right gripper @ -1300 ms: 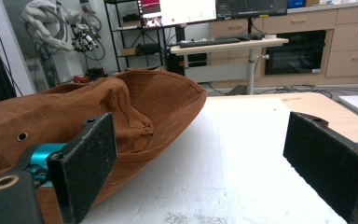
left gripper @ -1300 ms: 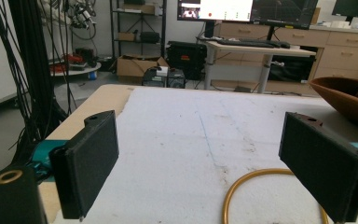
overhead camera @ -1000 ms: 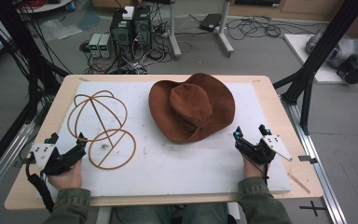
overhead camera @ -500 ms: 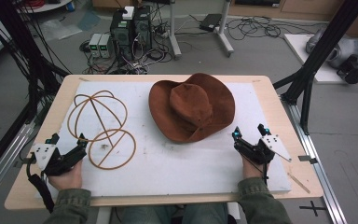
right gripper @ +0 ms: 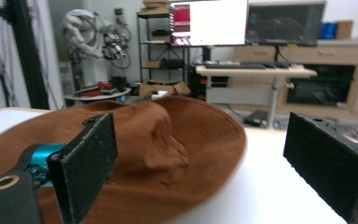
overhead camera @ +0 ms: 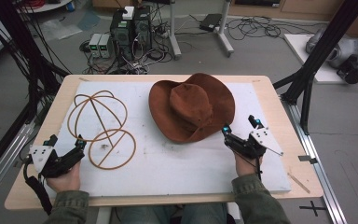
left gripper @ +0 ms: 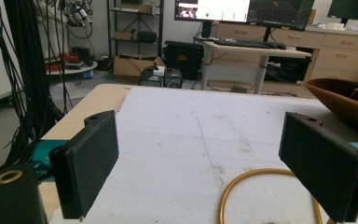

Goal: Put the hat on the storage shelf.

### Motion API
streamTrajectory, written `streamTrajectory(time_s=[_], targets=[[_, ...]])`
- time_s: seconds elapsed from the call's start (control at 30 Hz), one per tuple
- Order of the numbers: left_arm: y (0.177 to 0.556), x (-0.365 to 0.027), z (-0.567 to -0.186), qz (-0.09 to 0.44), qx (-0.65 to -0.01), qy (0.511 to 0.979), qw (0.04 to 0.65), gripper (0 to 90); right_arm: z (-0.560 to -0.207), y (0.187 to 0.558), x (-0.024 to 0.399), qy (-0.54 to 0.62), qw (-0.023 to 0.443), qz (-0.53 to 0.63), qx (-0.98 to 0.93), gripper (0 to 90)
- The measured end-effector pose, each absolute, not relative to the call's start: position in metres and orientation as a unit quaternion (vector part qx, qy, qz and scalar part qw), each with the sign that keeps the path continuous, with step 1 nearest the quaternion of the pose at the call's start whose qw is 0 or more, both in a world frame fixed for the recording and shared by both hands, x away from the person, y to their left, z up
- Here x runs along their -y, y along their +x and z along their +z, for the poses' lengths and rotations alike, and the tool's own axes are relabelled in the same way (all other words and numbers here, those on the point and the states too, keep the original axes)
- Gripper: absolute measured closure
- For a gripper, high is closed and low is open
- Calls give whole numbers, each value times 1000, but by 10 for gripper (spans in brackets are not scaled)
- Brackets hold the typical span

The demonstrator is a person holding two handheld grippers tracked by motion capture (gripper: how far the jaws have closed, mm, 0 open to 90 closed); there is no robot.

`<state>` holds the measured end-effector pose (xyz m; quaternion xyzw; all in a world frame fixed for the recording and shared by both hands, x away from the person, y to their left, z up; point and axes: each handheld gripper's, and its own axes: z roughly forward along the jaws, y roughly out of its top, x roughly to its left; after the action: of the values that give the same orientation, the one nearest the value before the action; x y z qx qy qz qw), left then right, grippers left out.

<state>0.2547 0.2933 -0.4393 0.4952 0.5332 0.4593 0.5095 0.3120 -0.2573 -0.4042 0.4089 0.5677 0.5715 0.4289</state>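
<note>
Monitors (right gripper: 209, 22) behind; hat (right gripper: 158, 135) between right claw (right gripper: 200, 168) jaws.

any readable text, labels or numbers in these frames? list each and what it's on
None can be read.
Monitor behind the table, left gripper view: bright window with content, too small to read.
Same monitor, right gripper view: white and red screen, blurred.
Dark monitor beside it: faint lines, no legible text.
Brown hat, wire hat frame, both hand-held grippers: no visible markings.
</note>
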Motion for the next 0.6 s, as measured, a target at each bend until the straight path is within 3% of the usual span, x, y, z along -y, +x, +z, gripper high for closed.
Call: streamTrajectory(time_s=[0.17,0.33,0.6], targets=[[252,-295,-439,459,-535,493,510,123,-391,316,242,390,424,576,-580,94],[252,-297,-440,456,-538,491,512,123,-385,335,210,401,380,568,-610,94],[255,-297,-441,452,-537,492,515,123,-391,345,175,397,378,523,-653,94]])
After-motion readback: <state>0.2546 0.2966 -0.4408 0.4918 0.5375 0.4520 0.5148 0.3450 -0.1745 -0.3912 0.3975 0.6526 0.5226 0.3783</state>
